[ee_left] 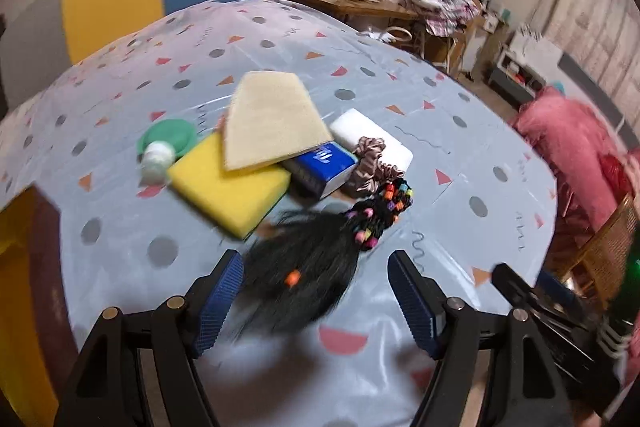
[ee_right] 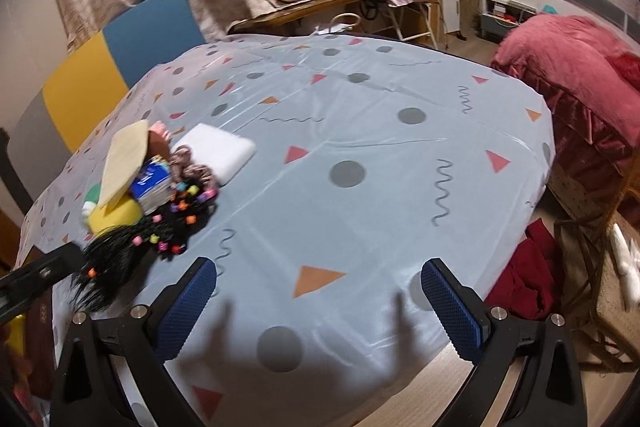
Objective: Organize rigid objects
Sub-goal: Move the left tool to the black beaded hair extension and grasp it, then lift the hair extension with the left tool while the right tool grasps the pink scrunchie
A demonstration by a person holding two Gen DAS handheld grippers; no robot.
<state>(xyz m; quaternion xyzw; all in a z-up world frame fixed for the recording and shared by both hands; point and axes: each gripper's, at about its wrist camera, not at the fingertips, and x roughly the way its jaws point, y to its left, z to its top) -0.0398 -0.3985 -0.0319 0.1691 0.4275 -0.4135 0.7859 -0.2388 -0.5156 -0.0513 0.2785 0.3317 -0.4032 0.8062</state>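
Left wrist view: the left gripper (ee_left: 316, 269) hangs over the near part of the table (ee_left: 480, 155), its blue-padded jaws spread wide and holding nothing. Between the fingertips and just beyond them lies a black wig (ee_left: 300, 267) with bright beads (ee_left: 384, 215) along its far end; the picture is blurred, so whether a finger touches the hair cannot be told. Past the wig sits a close pile. A yellow sponge (ee_left: 228, 187) lies flat, a beige pad (ee_left: 272, 119) rests tilted across it and across a blue box (ee_left: 320, 167). Right of the box is a brown scrunchie (ee_left: 368, 163), touching a white block (ee_left: 372, 139) behind it. Left of the sponge stand a green lid (ee_left: 168, 139) and a white bottle (ee_left: 156, 163), just beside each other. The right gripper (ee_left: 532, 295) shows at the right edge as a dark, blurred shape; its state cannot be told from here.

Right wrist view: the right gripper (ee_right: 320, 281) is held above bare cloth near the table (ee_right: 360, 131) edge, jaws far apart and empty, well clear of the pile. The pile sits to the left: wig (ee_right: 116, 259), beads (ee_right: 188, 203), box (ee_right: 152, 183), pad (ee_right: 124, 159), sponge (ee_right: 116, 215), scrunchie (ee_right: 192, 167) and block (ee_right: 220, 151). A black part of the left gripper (ee_right: 36, 279) enters from the left edge beside the wig.
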